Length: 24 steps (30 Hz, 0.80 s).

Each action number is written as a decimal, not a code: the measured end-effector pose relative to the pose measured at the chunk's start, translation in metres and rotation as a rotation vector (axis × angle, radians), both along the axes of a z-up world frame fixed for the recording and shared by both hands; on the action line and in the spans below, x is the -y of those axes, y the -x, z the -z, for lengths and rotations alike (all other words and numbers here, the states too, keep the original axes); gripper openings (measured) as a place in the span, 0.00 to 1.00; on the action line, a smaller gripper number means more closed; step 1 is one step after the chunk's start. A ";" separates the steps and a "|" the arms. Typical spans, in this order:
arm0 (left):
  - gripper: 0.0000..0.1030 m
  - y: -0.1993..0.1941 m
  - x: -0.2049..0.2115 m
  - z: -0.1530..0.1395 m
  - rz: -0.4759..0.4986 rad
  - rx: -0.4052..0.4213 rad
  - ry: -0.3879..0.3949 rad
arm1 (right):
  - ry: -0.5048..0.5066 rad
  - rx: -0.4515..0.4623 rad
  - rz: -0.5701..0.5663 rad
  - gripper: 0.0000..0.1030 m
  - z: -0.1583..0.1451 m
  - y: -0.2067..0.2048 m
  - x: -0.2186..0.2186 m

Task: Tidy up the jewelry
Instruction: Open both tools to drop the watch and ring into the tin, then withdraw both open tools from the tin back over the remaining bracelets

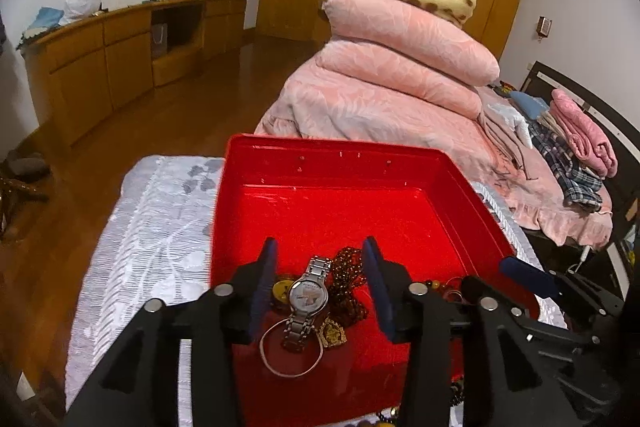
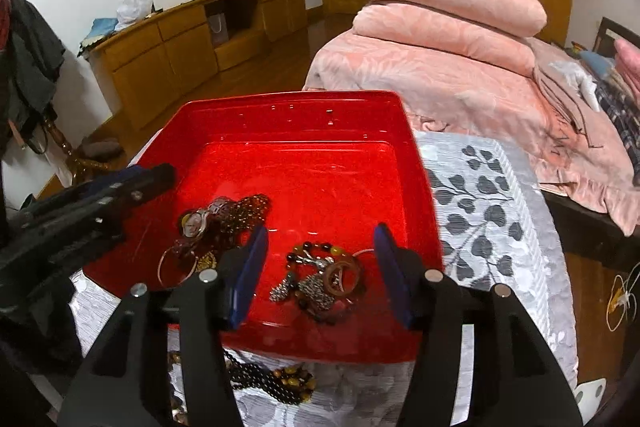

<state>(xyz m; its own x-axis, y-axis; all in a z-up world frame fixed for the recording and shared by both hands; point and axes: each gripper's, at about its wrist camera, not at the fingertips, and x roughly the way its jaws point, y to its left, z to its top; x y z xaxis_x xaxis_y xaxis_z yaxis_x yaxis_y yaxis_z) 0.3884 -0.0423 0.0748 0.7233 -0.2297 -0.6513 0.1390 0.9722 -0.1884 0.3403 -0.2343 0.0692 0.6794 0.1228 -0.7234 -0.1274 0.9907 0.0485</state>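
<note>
A red tray [image 1: 340, 163] [image 2: 296, 107] lies on a white patterned cloth. In the left wrist view a silver watch [image 1: 308, 295] rests in the tray with a thin bangle [image 1: 280, 367], a gold pendant [image 1: 332, 335] and brown beads [image 1: 348, 267]. My left gripper [image 1: 320, 255] stands open above the watch, touching nothing. In the right wrist view a heap of bead bracelets, a chain and an amber ring [image 2: 340, 275] lies in the tray. My right gripper [image 2: 320, 239] is open over that heap. The left gripper [image 2: 120, 183] shows at the left of that view.
More bead strings [image 2: 280, 383] lie on the cloth [image 2: 492, 211] outside the tray's near edge. A bed with folded pink quilts [image 1: 400, 59] stands behind. A wooden cabinet [image 1: 120, 51] runs along the left wall across wooden floor.
</note>
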 end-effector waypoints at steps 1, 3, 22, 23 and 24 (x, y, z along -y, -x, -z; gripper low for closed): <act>0.48 0.006 -0.003 -0.004 -0.007 0.014 0.000 | -0.001 0.005 0.005 0.52 -0.001 0.003 0.001; 0.54 0.014 -0.007 -0.009 -0.018 0.033 -0.008 | -0.009 0.020 0.021 0.52 -0.005 0.011 0.009; 0.94 0.130 -0.030 -0.010 -0.056 0.111 -0.102 | -0.044 0.027 0.056 0.91 0.005 0.113 0.038; 0.94 0.133 -0.029 -0.008 -0.053 0.103 -0.099 | -0.039 0.014 0.054 0.93 0.007 0.117 0.037; 0.94 0.136 -0.029 -0.004 -0.050 0.092 -0.095 | -0.034 0.006 0.057 0.94 0.010 0.121 0.036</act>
<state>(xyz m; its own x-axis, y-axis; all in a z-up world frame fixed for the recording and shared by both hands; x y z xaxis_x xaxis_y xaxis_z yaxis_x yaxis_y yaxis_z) 0.2521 -0.0129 0.0788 0.7897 -0.1323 -0.5990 0.1026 0.9912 -0.0836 0.2197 -0.2699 0.0597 0.6905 0.1083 -0.7152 -0.0710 0.9941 0.0820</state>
